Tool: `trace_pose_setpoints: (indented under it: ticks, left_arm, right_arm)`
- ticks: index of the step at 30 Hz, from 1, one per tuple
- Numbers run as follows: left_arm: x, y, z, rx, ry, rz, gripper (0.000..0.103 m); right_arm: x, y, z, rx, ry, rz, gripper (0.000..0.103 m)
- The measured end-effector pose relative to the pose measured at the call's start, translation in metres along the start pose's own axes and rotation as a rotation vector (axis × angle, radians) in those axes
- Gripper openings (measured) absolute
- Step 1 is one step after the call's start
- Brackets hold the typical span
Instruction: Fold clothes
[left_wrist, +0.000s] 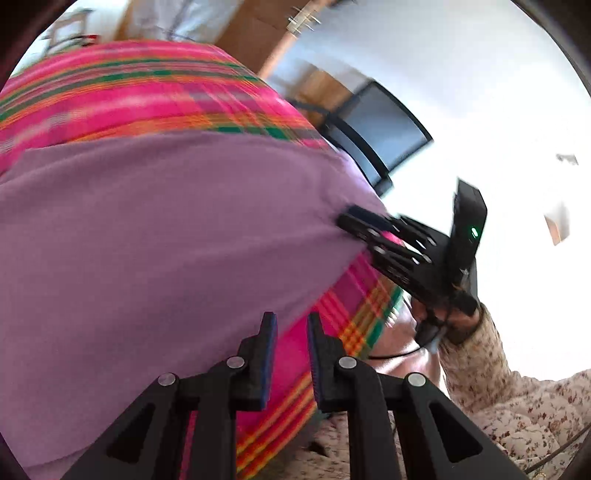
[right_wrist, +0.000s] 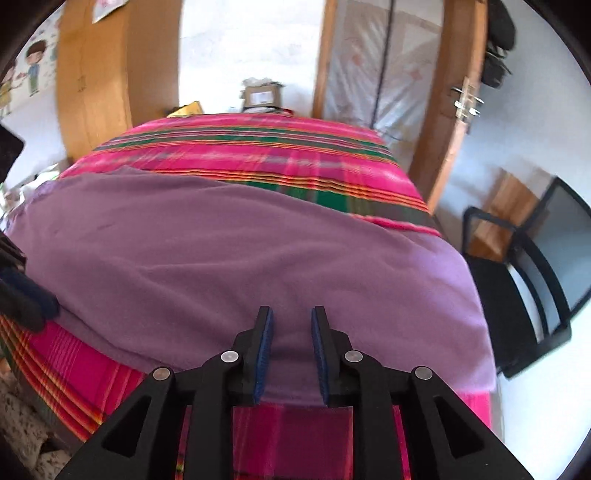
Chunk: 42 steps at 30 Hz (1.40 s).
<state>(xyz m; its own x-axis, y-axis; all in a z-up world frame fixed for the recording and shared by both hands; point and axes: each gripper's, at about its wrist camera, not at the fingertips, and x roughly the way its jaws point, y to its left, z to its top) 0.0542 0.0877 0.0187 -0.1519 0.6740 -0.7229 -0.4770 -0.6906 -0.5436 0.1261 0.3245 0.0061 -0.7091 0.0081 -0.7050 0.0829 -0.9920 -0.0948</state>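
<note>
Right now the purple garment lies spread flat over the pink plaid blanket. My left gripper and right gripper both hang slightly parted, gripping nothing. Risk: closing like this over the near hem, I could pinch blanket along with cloth and drag both.

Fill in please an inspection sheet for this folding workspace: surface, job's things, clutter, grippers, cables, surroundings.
Surface: bed under a pink plaid blanket.
Job's things: purple garment spread flat across the blanket, reaching its near edge.
Clutter: cardboard box beyond the bed's far end.
Grippers: left gripper open, nothing between its pads; right gripper open above the garment's near edge.
Cables: black cable below the right hand.
Surroundings: black chair right of the bed; wooden door.
</note>
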Motion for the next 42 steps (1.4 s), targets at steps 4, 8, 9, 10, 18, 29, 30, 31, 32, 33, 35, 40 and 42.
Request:
trace_pose_setpoints:
  ticks: [4, 8, 9, 10, 18, 29, 30, 31, 32, 33, 35, 40, 42]
  left_arm:
    - [-0.024, 0.025, -0.001, -0.081, -0.078, 0.049, 0.016]
    - [-0.035, 0.047, -0.004, -0.152, -0.096, 0.107, 0.016]
    - [-0.036, 0.052, -0.006, -0.167, -0.098, 0.105, 0.016]
    - [-0.038, 0.056, -0.008, -0.181, -0.099, 0.103, 0.016]
    - [-0.023, 0.052, -0.025, -0.138, -0.019, 0.119, 0.016]
    - [-0.032, 0.056, -0.049, -0.134, -0.018, 0.091, 0.017]
    - [-0.033, 0.058, -0.051, -0.138, -0.019, 0.089, 0.017]
    - [-0.034, 0.059, -0.052, -0.146, -0.022, 0.085, 0.017]
    - [-0.036, 0.061, -0.054, -0.153, -0.026, 0.081, 0.017]
    - [-0.037, 0.063, -0.054, -0.16, -0.029, 0.076, 0.017]
    - [-0.038, 0.065, -0.056, -0.169, -0.032, 0.068, 0.017]
    - [-0.044, 0.069, -0.061, -0.176, -0.041, 0.058, 0.017]
    - [-0.049, 0.073, -0.064, -0.183, -0.047, 0.058, 0.017]
  right_arm:
    - [-0.005, 0.014, 0.014, 0.017, -0.043, 0.026, 0.022]
    - [-0.007, 0.048, 0.026, 0.0, -0.089, 0.155, 0.022]
    - [-0.005, 0.057, 0.026, -0.006, -0.083, 0.179, 0.022]
    - [-0.002, 0.066, 0.026, -0.013, -0.071, 0.203, 0.022]
    - [0.001, 0.089, 0.007, -0.013, -0.017, 0.172, 0.022]
    - [-0.007, 0.149, 0.016, -0.178, -0.035, 0.395, 0.022]
    - [-0.005, 0.155, 0.014, -0.206, -0.019, 0.402, 0.022]
    - [-0.001, 0.157, 0.012, -0.22, -0.01, 0.395, 0.022]
    - [0.002, 0.158, 0.011, -0.228, -0.007, 0.386, 0.022]
    - [0.003, 0.159, 0.012, -0.229, -0.007, 0.383, 0.022]
    - [0.004, 0.159, 0.014, -0.222, -0.002, 0.386, 0.022]
    - [0.001, 0.166, 0.011, -0.257, -0.011, 0.357, 0.019]
    - [0.001, 0.165, 0.012, -0.256, -0.003, 0.362, 0.008]
